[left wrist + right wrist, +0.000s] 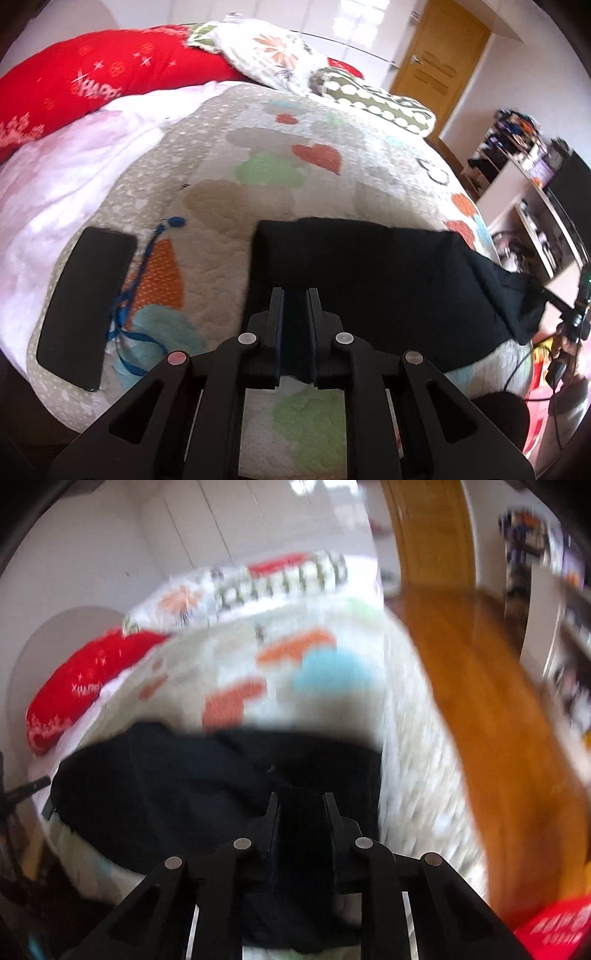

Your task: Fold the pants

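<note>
The black pants [369,269] lie folded on the patterned quilt of the bed [258,155], stretched across its near right part. My left gripper [295,295] is shut on the near edge of the pants, dark cloth between its fingers. The right gripper [565,314] shows at the far right of the left wrist view, holding the other end lifted off the bed's edge. In the blurred right wrist view the pants [207,786] spread out on the bed, and my right gripper [301,801] is shut on the black cloth.
A black phone [85,302] and a blue lanyard [136,288] lie on the quilt to the left. Red [85,81] and floral pillows [273,51] are at the head. A wooden floor [491,701], door [439,62] and shelves [532,192] are to the right.
</note>
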A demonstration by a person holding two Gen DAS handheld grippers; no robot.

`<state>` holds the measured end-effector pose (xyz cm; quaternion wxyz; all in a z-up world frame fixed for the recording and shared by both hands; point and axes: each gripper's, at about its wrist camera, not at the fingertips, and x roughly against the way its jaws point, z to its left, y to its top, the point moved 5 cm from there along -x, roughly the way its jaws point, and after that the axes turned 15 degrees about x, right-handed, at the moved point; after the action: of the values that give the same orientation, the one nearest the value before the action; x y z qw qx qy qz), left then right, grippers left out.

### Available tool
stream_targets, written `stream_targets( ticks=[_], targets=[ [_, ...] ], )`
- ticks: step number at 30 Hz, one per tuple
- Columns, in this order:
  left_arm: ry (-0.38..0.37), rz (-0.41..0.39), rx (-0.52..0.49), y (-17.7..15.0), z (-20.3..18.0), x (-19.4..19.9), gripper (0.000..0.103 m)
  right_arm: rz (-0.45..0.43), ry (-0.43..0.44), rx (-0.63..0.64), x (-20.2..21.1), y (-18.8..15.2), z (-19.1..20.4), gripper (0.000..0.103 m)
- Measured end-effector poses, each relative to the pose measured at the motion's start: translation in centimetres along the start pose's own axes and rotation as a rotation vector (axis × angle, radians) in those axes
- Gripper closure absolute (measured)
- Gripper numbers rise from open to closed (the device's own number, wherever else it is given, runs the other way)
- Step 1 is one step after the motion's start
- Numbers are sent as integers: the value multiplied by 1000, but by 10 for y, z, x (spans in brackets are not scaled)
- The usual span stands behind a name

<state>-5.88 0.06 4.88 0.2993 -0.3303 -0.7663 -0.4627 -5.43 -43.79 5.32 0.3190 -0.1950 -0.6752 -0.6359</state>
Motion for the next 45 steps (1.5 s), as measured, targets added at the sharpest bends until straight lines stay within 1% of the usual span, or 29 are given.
stream_targets(
  ticks=[1, 3, 4, 5, 6, 8, 9, 10, 11, 12, 13, 15, 18, 19, 21, 22, 23, 25, 26, 29, 31, 34, 36, 39, 40, 42, 43, 44, 45],
  targets=[
    [-2, -3, 18, 1, 2, 0, 93, -20, -32, 9, -1, 11, -3, 84],
    [-15, 0, 41, -1, 5, -1, 89, -13, -100, 29, -12, 22, -10, 84],
    [-23, 6, 41, -3, 6, -2, 81, -2, -133, 27, -26, 21, -16, 84],
    [-29, 15, 38, -6, 6, -4, 74, 8, -133, 14, -31, 18, -21, 84],
    [-29, 23, 37, -8, 6, -6, 73, 51, -121, -34, -50, 9, -29, 84],
    [-33, 42, 39, -11, 7, -7, 73, 132, -97, -103, -67, 2, -36, 79],
    [-39, 43, 40, -11, 8, -5, 73, 129, -93, -132, -63, 1, -39, 78],
    [-48, 42, 42, -11, 10, -3, 70, 79, -106, -144, -49, 5, -38, 74],
    [-54, 44, 44, -10, 11, -2, 57, 52, -117, -143, -34, 5, -37, 68],
    [-63, 47, 52, -10, 12, -2, 49, 9, -127, -131, -16, 12, -28, 64],
    [-76, 46, 68, -8, 14, -2, 41, -17, -107, -116, -5, 18, -17, 62],
    [-103, 47, 94, -6, 16, -2, 41, -61, 51, -27, 15, 33, 29, 61],
    [-132, 57, 83, -3, 10, -6, 41, -62, 291, 121, 15, 49, 103, 60],
    [-140, 62, 65, -3, 6, -10, 41, -54, 406, 182, 12, 52, 134, 60],
    [-134, 82, 28, -3, -1, -18, 42, -17, 550, 276, 1, 56, 185, 60],
    [-134, 101, 9, -5, -5, -23, 51, 1, 579, 310, -2, 56, 202, 60],
    [-141, 122, -2, -6, -7, -28, 69, 20, 606, 351, -7, 55, 219, 60],
    [-120, 141, -21, -5, -6, -36, 87, 63, 642, 480, -14, 58, 261, 60],
    [-119, 144, -24, -3, -5, -38, 92, 78, 646, 532, -19, 60, 276, 60],
    [-159, 144, 2, 5, -1, -33, 98, 115, 677, 685, -25, 56, 329, 60],
    [-187, 126, 7, 10, -1, -26, 98, 131, 696, 741, -30, 49, 352, 60],
    [-209, 125, -4, 10, -3, -24, 98, 175, 701, 784, -46, 37, 374, 60],
    [-195, 133, -1, 7, -2, -28, 98, 226, 665, 855, -55, 27, 384, 60],
    [-215, 147, 92, 7, 14, -29, 97, 192, 639, 918, -56, 26, 399, 60],
    [-222, 151, 121, 7, 20, -28, 96, 185, 642, 915, -57, 29, 404, 60],
    [-209, 145, 117, 6, 25, -23, 85, 209, 665, 897, -65, 29, 411, 60],
    [-196, 135, 99, 6, 25, -20, 71, 225, 655, 900, -69, 27, 412, 60],
    [-188, 128, 86, 6, 25, -18, 53, 239, 640, 907, -72, 25, 411, 60],
    [-192, 129, 83, 5, 24, -17, 44, 247, 619, 911, -77, 24, 412, 60]
  ],
)
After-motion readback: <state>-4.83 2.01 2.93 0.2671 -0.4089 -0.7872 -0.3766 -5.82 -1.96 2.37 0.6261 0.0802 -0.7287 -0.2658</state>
